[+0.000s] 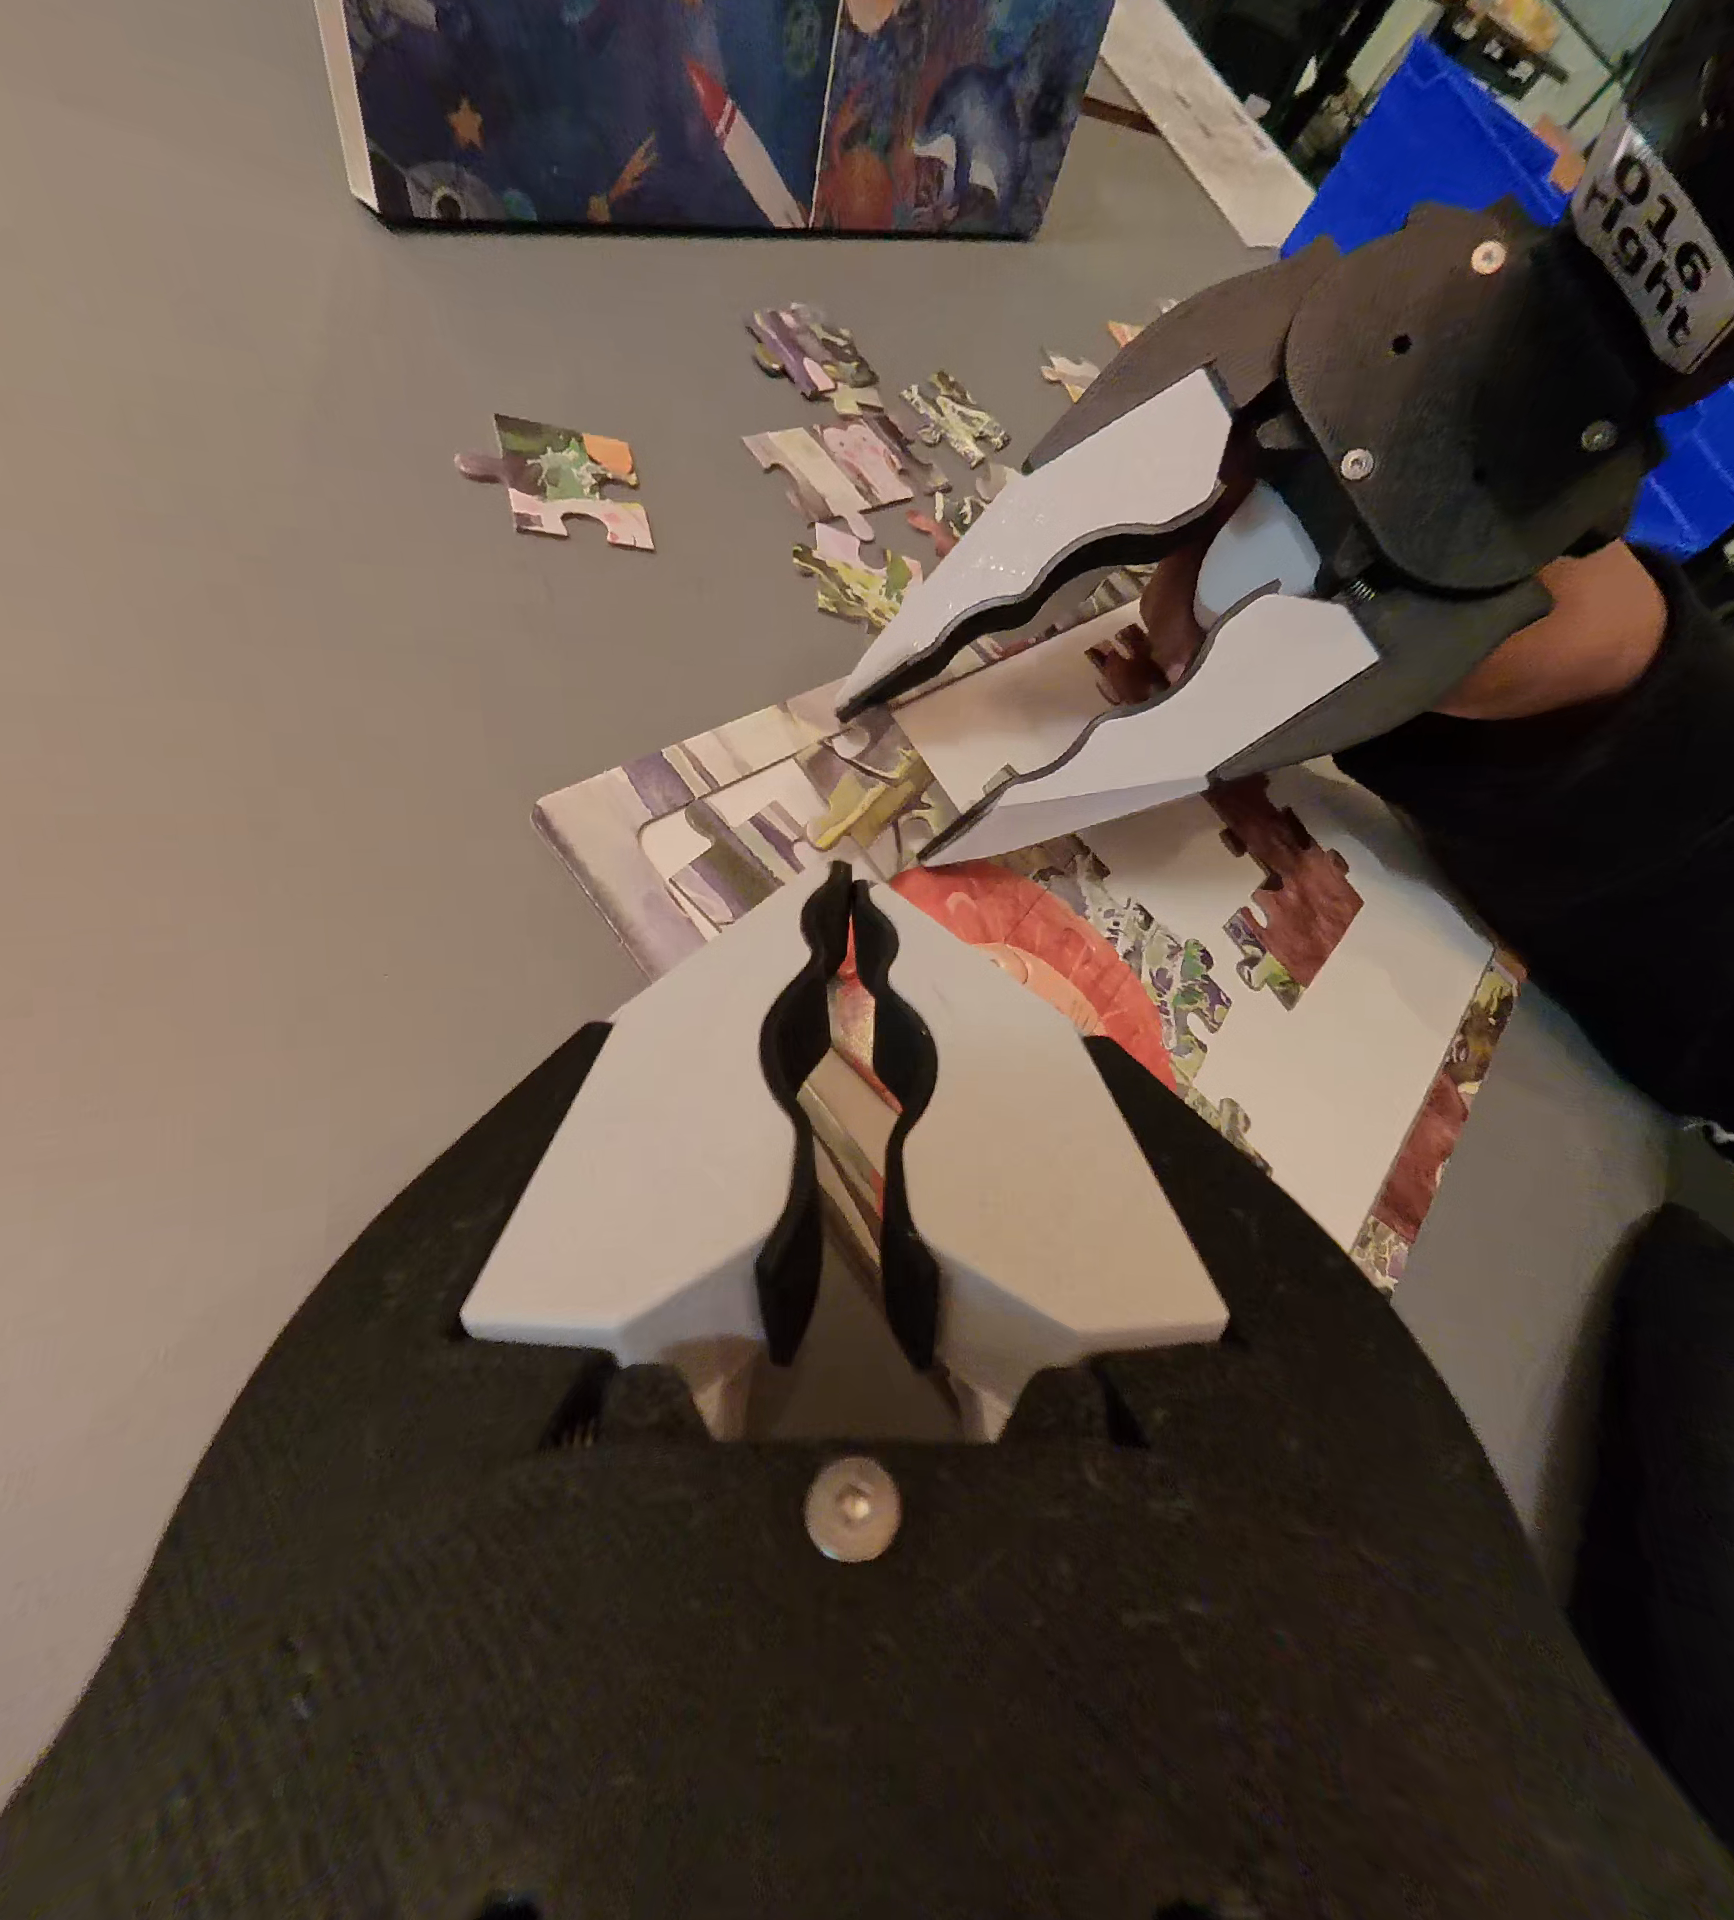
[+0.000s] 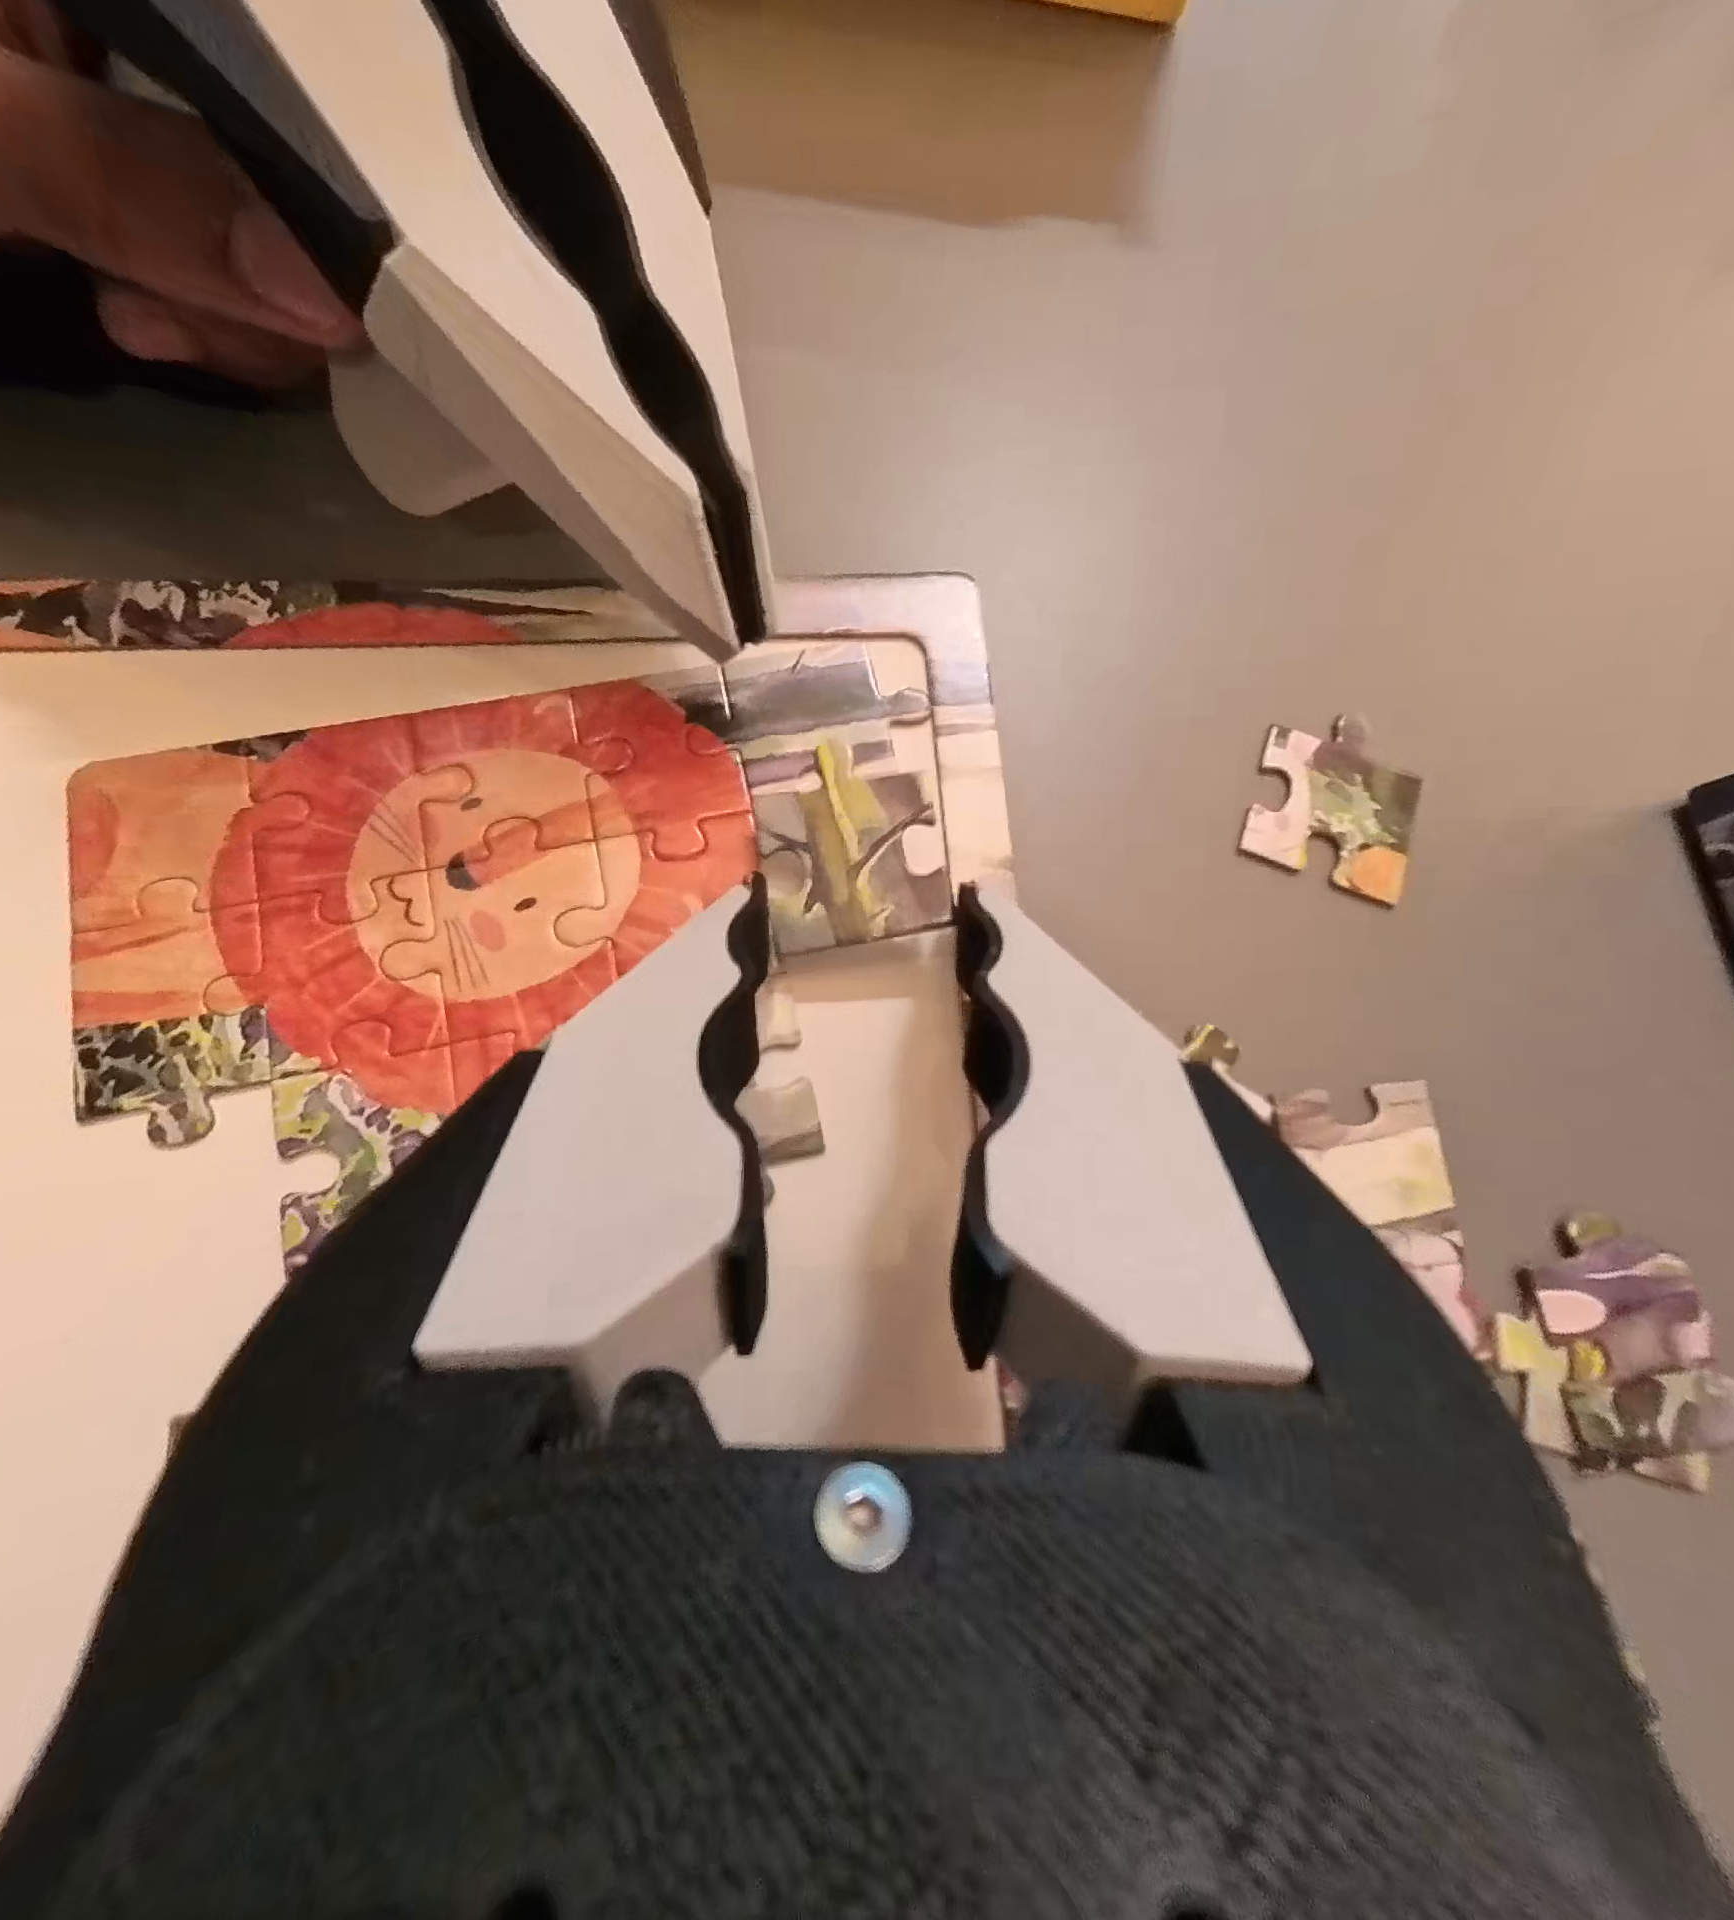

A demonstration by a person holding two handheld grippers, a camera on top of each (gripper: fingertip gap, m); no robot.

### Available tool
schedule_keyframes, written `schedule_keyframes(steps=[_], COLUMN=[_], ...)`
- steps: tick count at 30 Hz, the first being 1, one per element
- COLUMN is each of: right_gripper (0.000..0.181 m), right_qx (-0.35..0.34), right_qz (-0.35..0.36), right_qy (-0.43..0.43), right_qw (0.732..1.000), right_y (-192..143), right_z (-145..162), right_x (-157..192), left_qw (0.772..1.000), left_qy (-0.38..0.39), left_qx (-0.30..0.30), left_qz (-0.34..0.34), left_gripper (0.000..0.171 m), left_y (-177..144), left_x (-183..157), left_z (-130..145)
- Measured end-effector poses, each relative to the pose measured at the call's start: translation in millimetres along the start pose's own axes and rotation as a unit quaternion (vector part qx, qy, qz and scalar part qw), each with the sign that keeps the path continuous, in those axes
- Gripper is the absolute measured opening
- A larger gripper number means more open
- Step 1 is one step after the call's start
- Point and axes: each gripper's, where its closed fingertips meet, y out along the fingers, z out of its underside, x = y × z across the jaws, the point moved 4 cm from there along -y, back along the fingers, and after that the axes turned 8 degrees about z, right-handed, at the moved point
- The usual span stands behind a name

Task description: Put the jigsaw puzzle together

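Puzzle tray (image 2: 21,1039) lies flat on grey table (image 1: 167,727), partly filled: lion block assembled at its centre, a strip of placed pieces in the corner nearest both tools.

Right gripper (image 2: 863,904) has its jaws spread with nothing between them, tips just over the tree piece (image 2: 842,842) in that corner; the piece lies straight ahead of its fingers, long axis along them.

Left gripper (image 1: 847,883) is pinched closed and empty, its tip pressing at the tray corner beside the same strip, likely as a brace.

The right gripper is nearer the loose pieces: one single piece (image 2: 1330,821) apart from the tray, and a cluster (image 2: 1569,1320) of about five or six, count uncertain. One picture box (image 1: 717,114) stands beyond.
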Motion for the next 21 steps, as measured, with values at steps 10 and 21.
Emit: schedule_keyframes(steps=[10,21], right_gripper=[0.035,0.035], right_qx=[0.002,0.001], right_qz=[0.010,0.074], right_qy=[0.028,0.035], right_qw=[1.000,0.997], right_y=[-14,-38], right_z=[7,25], right_x=[-13,-12], left_qw=[1.000,1.000], left_qy=[-0.007,0.010], left_qx=[0.014,0.020], left_qz=[-0.004,0.005], left_gripper=[0.000,0.000], left_y=[3,4], left_x=[2,-3], left_z=[2,3])
